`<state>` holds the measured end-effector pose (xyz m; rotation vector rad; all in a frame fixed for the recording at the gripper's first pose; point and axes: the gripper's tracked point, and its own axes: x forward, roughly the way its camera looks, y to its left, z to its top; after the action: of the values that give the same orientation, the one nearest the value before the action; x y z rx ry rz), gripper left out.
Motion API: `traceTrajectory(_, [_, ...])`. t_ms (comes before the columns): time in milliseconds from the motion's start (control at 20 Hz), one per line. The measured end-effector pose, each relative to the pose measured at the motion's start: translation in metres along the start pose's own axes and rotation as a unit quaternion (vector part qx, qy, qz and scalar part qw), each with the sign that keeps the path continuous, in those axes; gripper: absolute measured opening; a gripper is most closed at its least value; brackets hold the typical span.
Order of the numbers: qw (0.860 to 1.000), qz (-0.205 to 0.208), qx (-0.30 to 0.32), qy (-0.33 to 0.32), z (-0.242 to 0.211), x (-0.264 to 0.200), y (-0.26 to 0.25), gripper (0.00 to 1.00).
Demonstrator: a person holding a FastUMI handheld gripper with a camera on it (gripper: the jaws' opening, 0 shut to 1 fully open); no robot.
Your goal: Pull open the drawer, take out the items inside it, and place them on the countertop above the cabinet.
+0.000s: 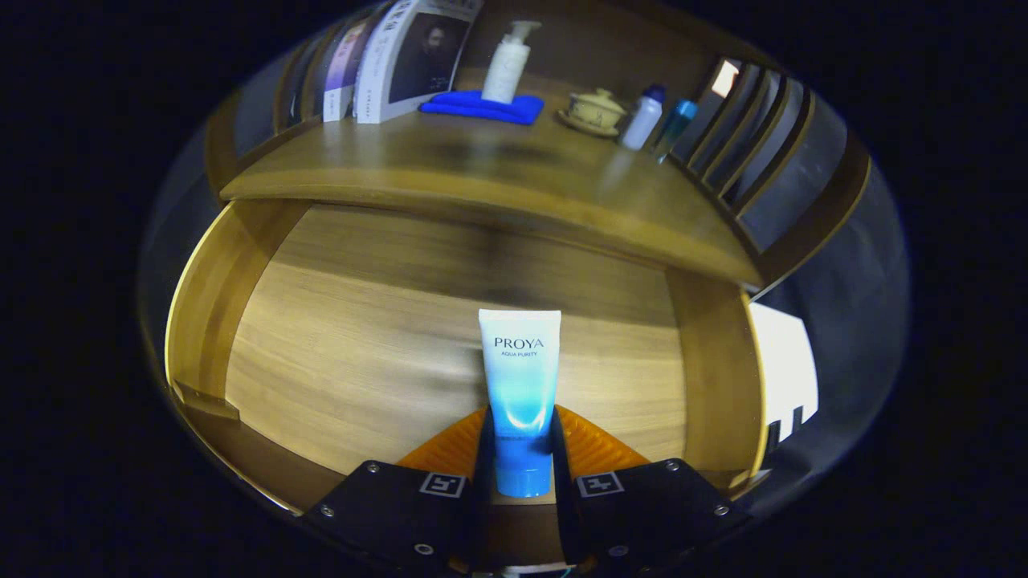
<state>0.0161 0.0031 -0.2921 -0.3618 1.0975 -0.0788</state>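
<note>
Tongs (522,461) clamped on blue tube (520,377), both fingers pressing its cap end. Tube stands over open drawer (337,345). Tabletop (482,172) beyond carries pump bottle (507,64).

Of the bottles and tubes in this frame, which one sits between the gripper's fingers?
The blue-and-white tube, held in the gripper over the open drawer. The pump bottle and two small bottles stand on the countertop beyond.
</note>
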Motion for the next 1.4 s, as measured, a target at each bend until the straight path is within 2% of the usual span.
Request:
traceTrajectory(300, [0.996, 0.002, 0.039, -0.082, 0.05, -0.033, -0.005, 0.36])
traceTrajectory(500, [0.991, 0.007, 0.063, -0.12, 0.089, -0.037, -0.011, 0.36])
traceTrajectory(900, [0.984, 0.008, 0.058, -0.171, 0.155, -0.008, -0.018, 0.36])
traceTrajectory(1150, [0.976, 0.029, 0.079, -0.199, 0.197, 0.013, -0.016, 0.36])
traceTrajectory(1400, [0.974, 0.045, 0.09, -0.201, 0.215, 0.029, -0.007, 0.36])
